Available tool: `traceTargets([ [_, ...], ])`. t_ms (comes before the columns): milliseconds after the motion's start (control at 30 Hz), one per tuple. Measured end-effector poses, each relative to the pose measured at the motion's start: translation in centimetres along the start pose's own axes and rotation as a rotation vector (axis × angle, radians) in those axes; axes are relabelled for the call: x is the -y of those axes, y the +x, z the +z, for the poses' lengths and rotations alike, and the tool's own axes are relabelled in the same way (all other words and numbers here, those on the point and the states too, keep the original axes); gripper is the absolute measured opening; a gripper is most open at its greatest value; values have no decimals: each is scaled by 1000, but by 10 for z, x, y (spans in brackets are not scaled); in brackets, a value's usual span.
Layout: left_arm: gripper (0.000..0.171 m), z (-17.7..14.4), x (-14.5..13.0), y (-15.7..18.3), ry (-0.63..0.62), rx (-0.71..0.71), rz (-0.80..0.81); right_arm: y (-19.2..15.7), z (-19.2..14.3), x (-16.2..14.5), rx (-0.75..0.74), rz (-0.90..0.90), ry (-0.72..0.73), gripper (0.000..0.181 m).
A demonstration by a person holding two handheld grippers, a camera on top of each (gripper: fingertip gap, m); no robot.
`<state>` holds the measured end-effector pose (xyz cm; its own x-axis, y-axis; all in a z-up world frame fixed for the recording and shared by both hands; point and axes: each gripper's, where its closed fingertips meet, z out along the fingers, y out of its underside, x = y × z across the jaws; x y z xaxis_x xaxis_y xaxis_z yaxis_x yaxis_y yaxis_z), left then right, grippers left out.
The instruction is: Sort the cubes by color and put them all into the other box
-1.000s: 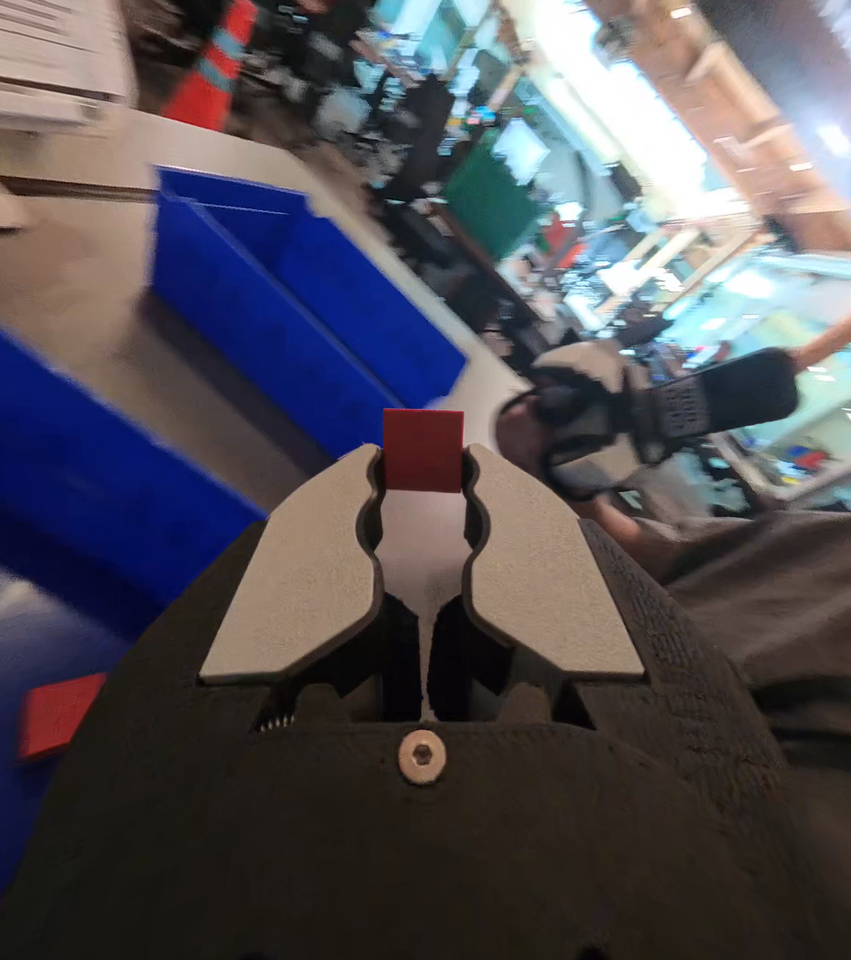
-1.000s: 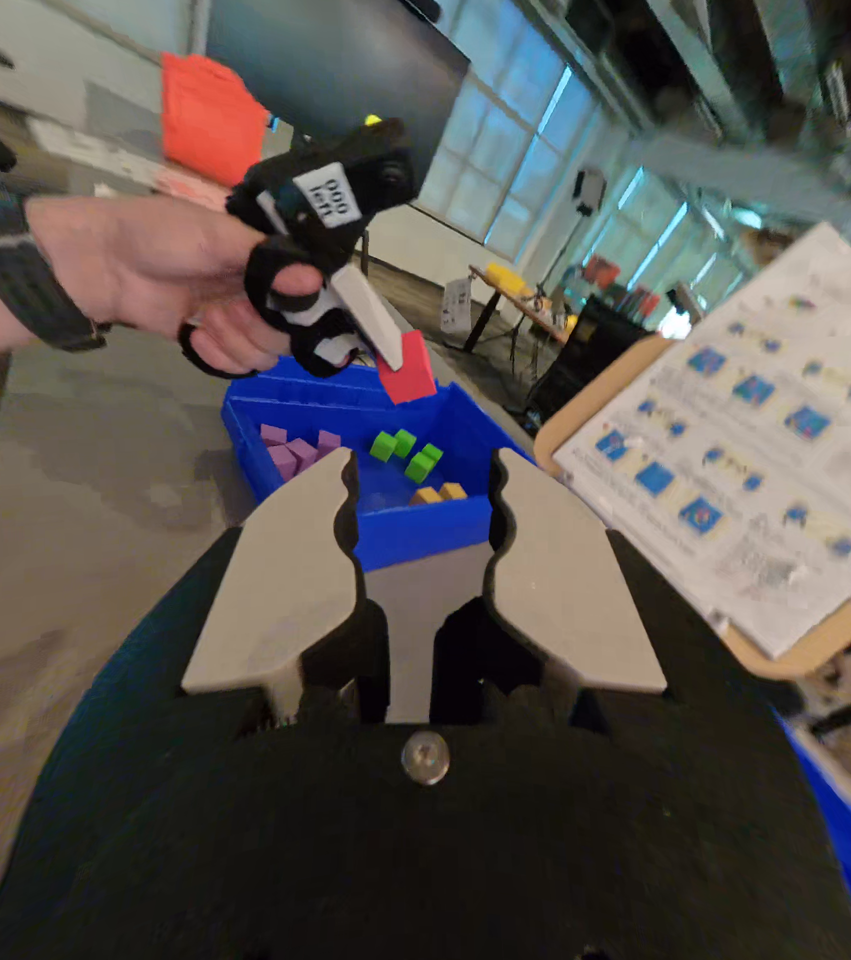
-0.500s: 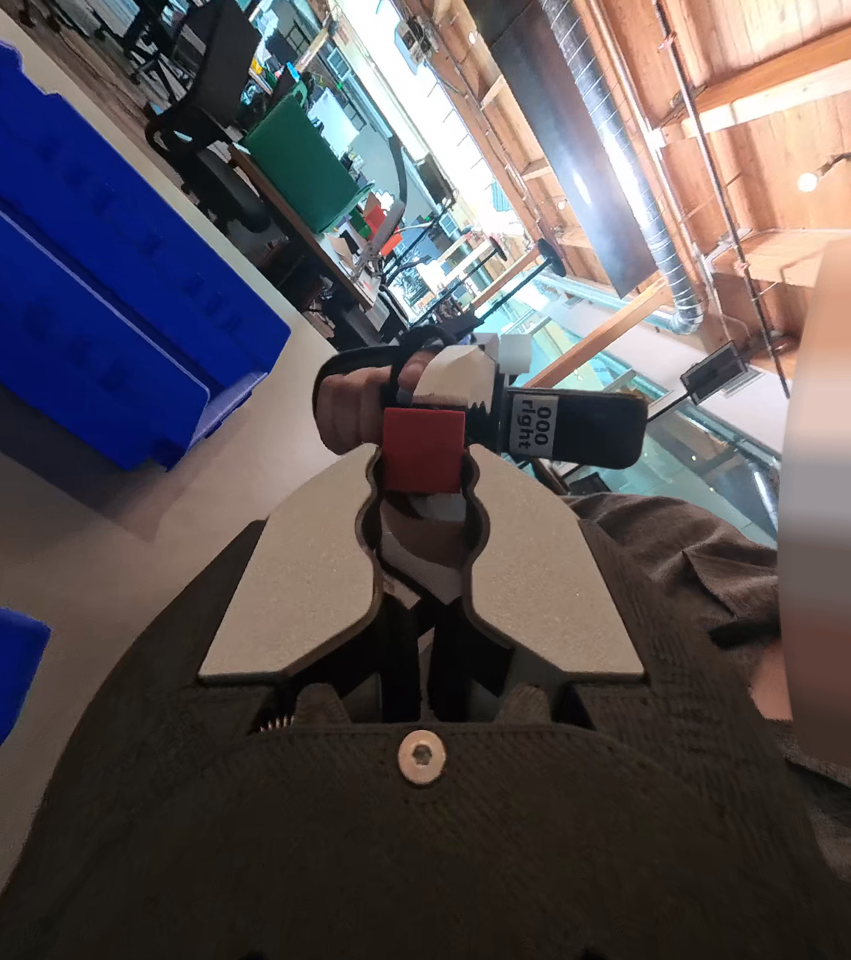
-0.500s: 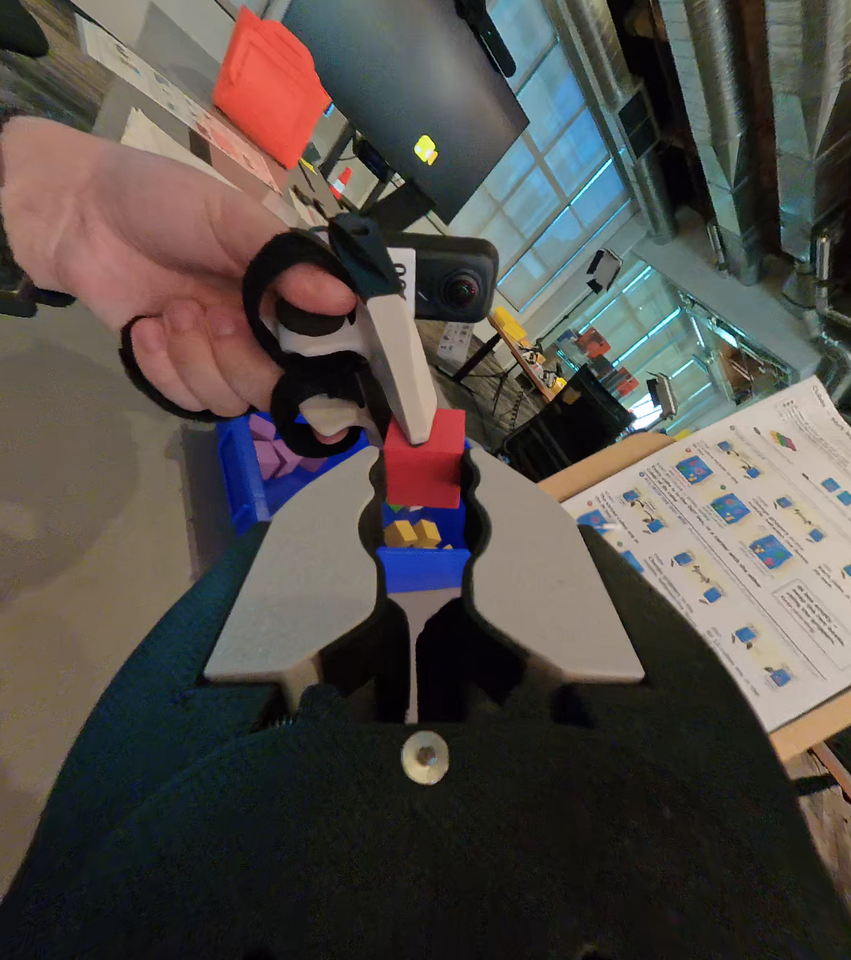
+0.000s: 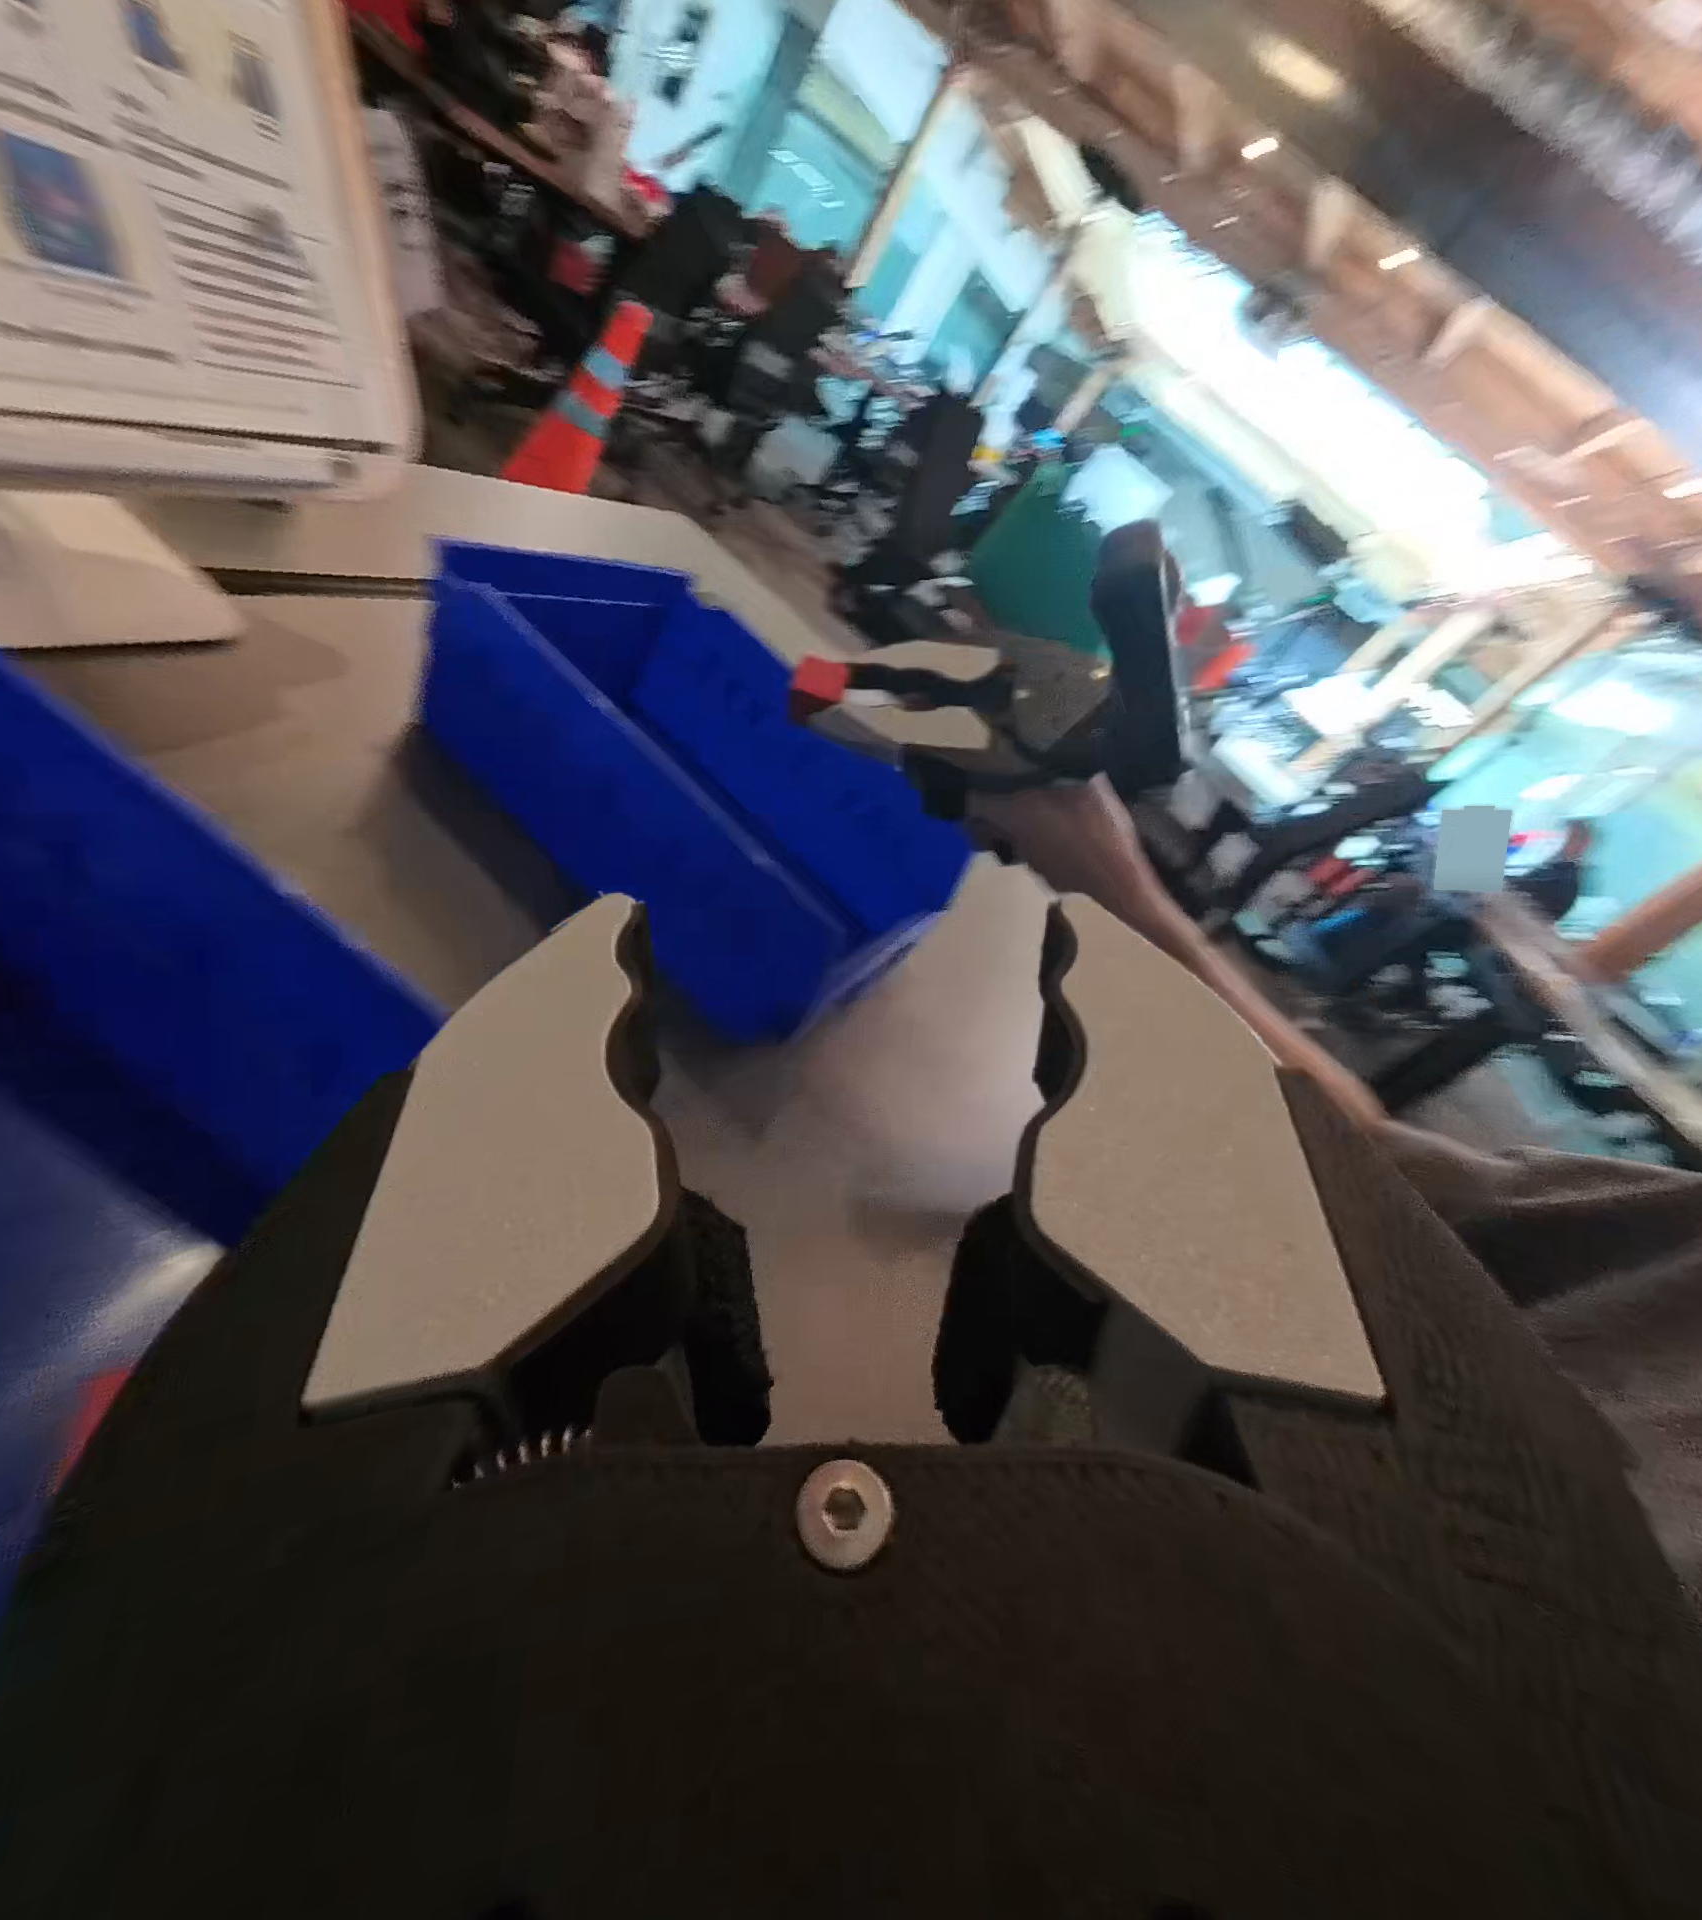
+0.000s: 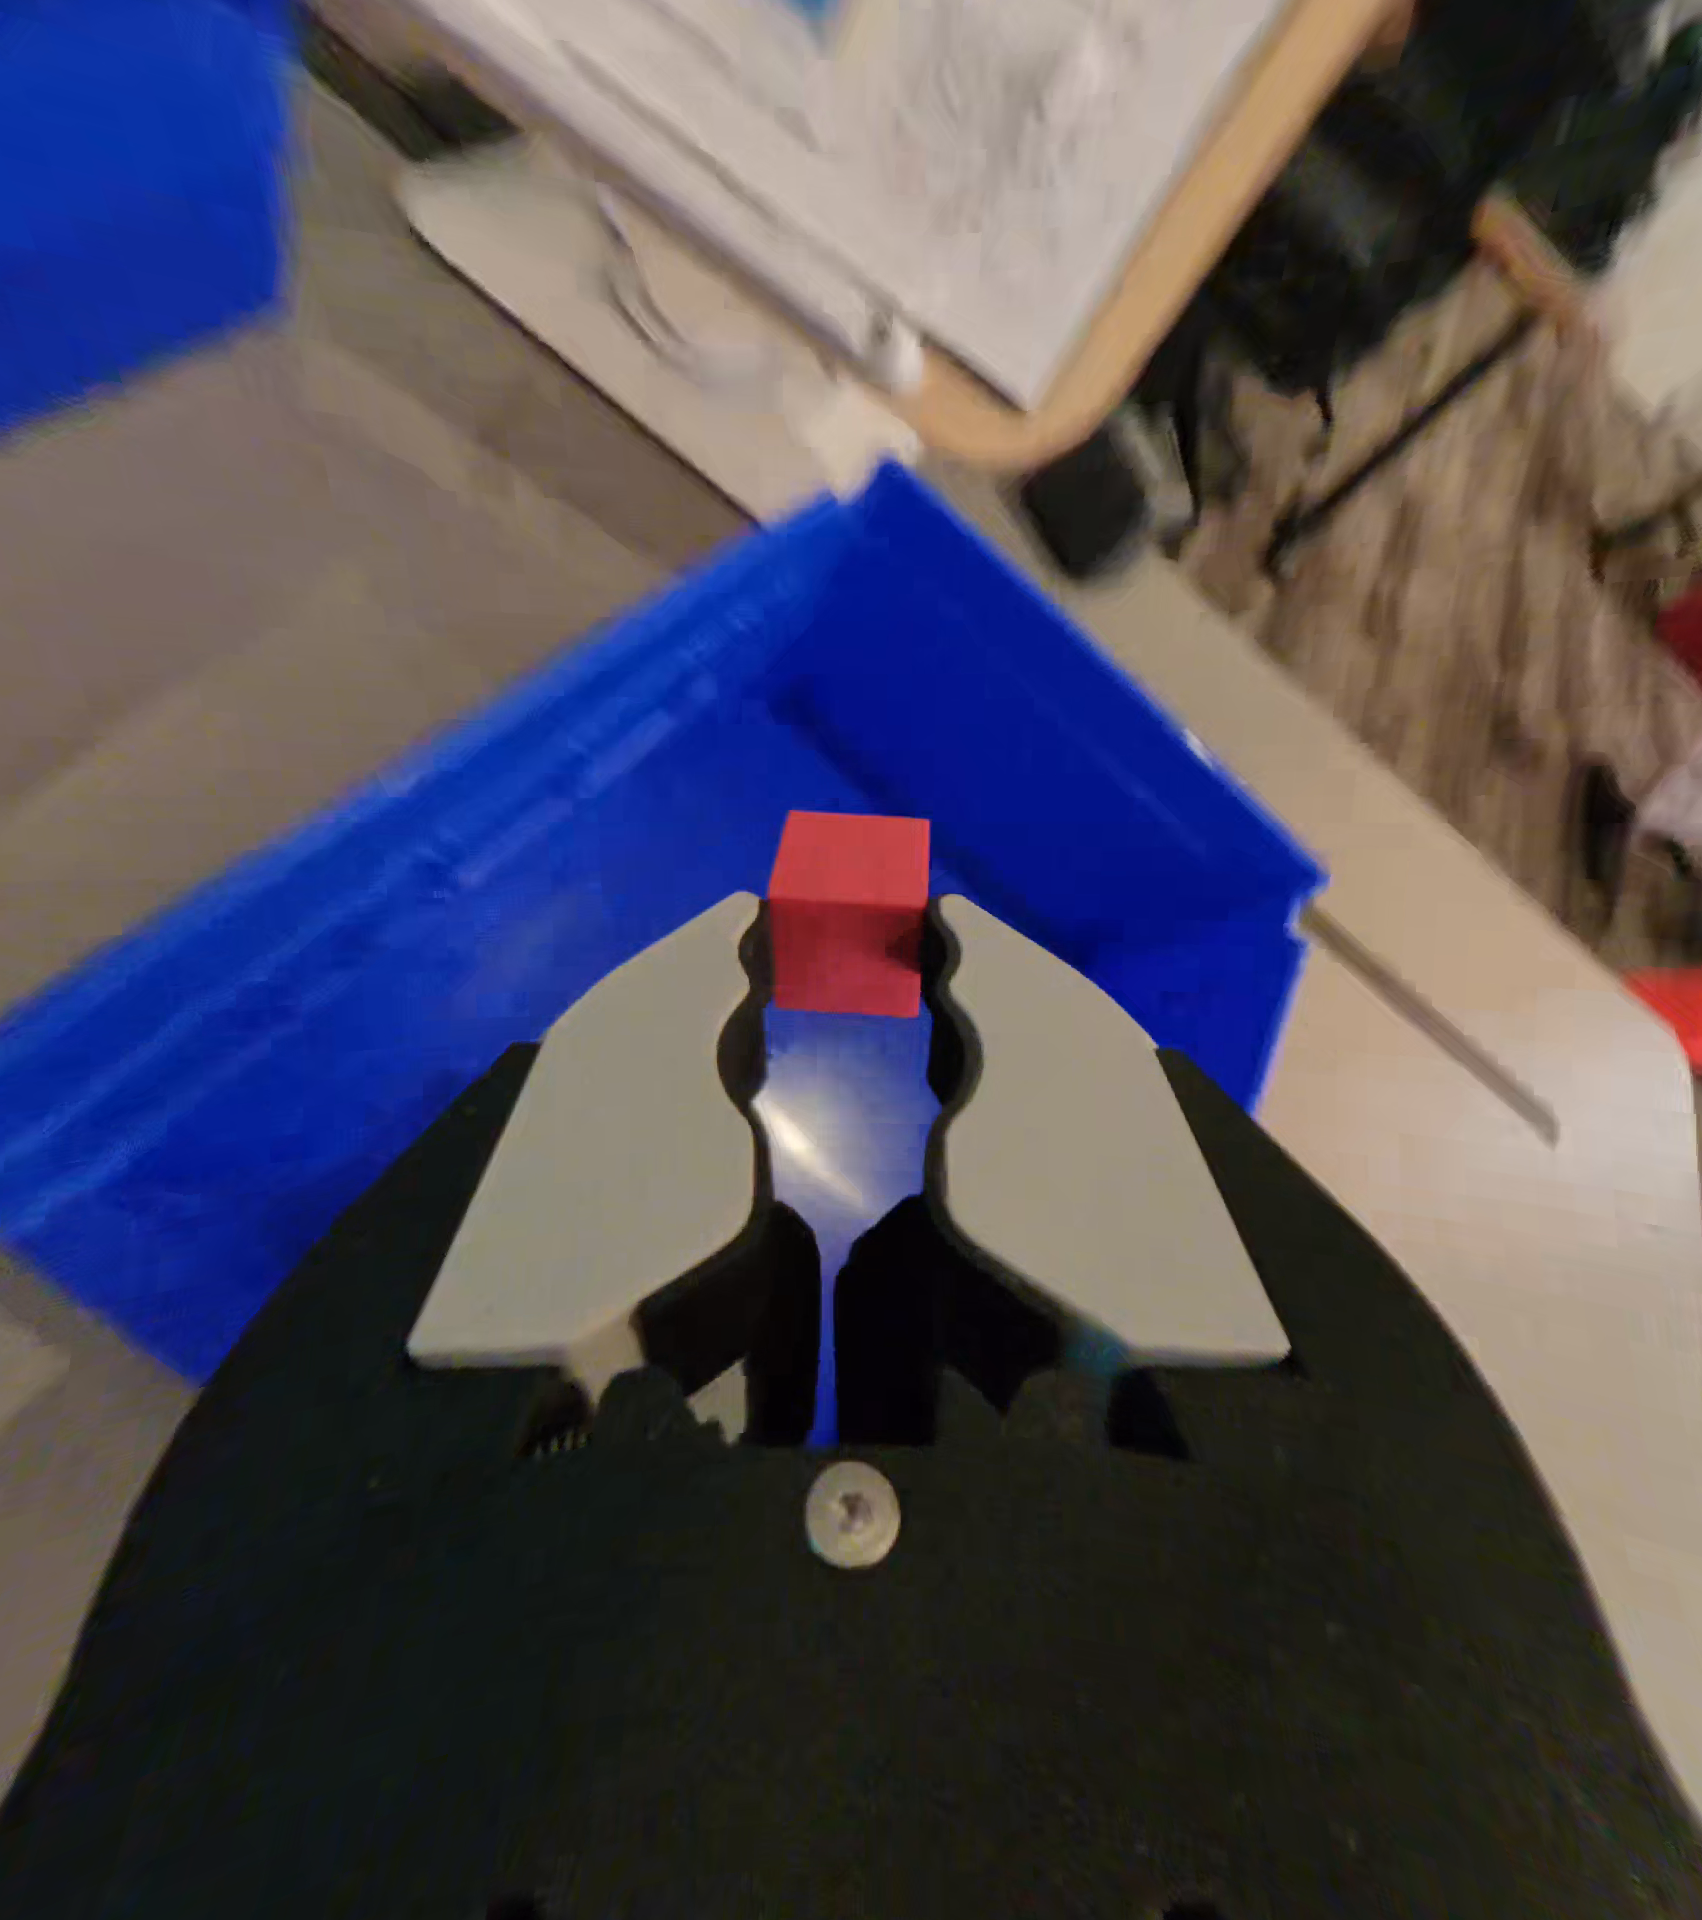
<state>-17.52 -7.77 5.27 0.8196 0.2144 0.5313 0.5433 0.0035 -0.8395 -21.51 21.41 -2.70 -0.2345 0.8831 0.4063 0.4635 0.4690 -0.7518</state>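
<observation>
Your right gripper (image 6: 849, 914) is clamped on the red cube (image 6: 849, 909) over the blue bin (image 6: 1034, 748); your left gripper (image 5: 842, 925) is wide open, empty.

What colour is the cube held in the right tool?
Red; the cube shows best in the right wrist view, clamped between the right tool tips.

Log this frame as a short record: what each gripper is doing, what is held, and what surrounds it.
left gripper: open, empty, above the grey table
right gripper: shut on the red cube
below the cube: blue bin; whether it is inside, cannot tell
other bins: divided blue bin ahead of the left gripper
nearby: printed sheet on a board, orange cone
image quality: motion blur in both views
</observation>
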Motion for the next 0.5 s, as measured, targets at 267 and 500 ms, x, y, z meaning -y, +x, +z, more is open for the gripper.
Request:
traceTargets([
  [267,69,-53,1,-79,-61,507,180,22,54,-51,-78,199,-265,39],
  [500,69,-41,-22,-104,-175,571,193,24,45,-53,-91,196,-244,33],
])
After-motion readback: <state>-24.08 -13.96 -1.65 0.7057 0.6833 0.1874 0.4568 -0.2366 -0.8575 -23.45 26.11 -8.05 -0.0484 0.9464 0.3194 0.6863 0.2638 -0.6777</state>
